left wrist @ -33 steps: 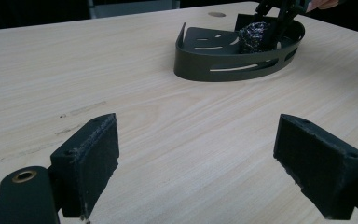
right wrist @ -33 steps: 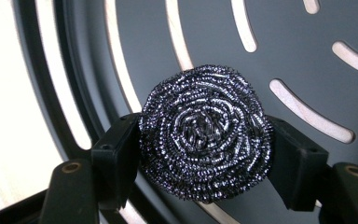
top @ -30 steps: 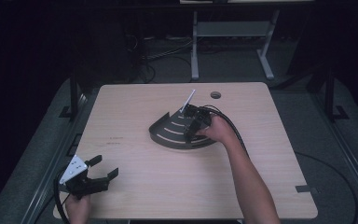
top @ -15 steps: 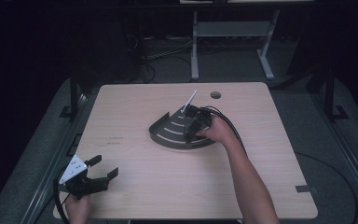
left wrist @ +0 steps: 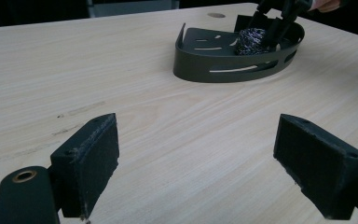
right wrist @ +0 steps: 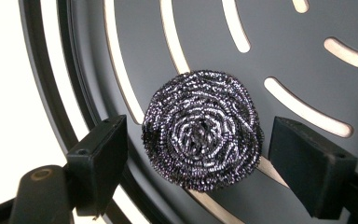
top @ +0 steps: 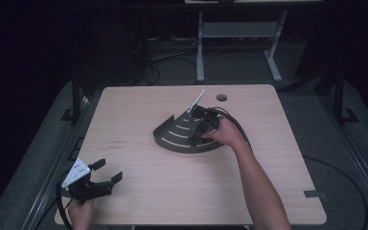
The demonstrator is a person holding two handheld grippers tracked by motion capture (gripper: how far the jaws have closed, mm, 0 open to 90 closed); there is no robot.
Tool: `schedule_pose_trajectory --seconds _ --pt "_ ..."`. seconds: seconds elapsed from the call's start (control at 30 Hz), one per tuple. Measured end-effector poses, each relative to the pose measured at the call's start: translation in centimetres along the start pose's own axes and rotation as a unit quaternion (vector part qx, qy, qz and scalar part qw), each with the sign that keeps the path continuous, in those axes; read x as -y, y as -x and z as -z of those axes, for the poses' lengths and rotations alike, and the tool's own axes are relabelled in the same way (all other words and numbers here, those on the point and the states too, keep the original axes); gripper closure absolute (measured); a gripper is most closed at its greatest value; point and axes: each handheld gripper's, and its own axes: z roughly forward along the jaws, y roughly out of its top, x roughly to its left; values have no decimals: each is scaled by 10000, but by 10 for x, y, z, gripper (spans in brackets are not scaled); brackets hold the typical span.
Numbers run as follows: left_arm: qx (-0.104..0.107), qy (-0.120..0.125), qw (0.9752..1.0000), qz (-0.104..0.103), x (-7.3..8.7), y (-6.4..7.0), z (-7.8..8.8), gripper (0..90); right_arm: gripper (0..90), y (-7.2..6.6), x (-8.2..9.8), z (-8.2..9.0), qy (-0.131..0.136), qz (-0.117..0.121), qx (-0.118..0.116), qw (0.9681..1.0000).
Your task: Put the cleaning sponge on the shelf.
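A round steel-wool scourer [right wrist: 203, 130] lies on the floor of a dark grey, fan-shaped slotted tray [top: 175, 136] in the middle of the table. My right gripper [top: 201, 127] points down into the tray. Its jaws have just been opening and now stand on either side of the scourer with a small gap at each pad [right wrist: 98, 163], so nothing is gripped. In the left gripper view the scourer [left wrist: 251, 41] sits inside the tray [left wrist: 223, 70] under the right gripper [left wrist: 279, 18]. My left gripper [top: 109, 170] rests open and empty near the table's front left corner.
The wooden table [top: 172, 191] has a round cable hole [top: 221, 97] behind the tray. A cable [top: 237, 125] runs from the right gripper over the forearm. A metal stand [top: 239, 33] is on the dark floor beyond the table.
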Motion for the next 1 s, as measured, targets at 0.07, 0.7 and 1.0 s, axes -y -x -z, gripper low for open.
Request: schedule_pose_trajectory --seconds 0.07,0.7,1.0 --pt "-13 -16 10000 -20 0 1 0 135 194 0 0 3 9 -21 17 10000" --pt "-36 28 10000 -27 1 1 2 135 180 -1 4 18 148 -14 23 9999" --pt "-54 -6 10000 -3 1 0 3 135 179 -1 10 31 315 -57 -27 9995"
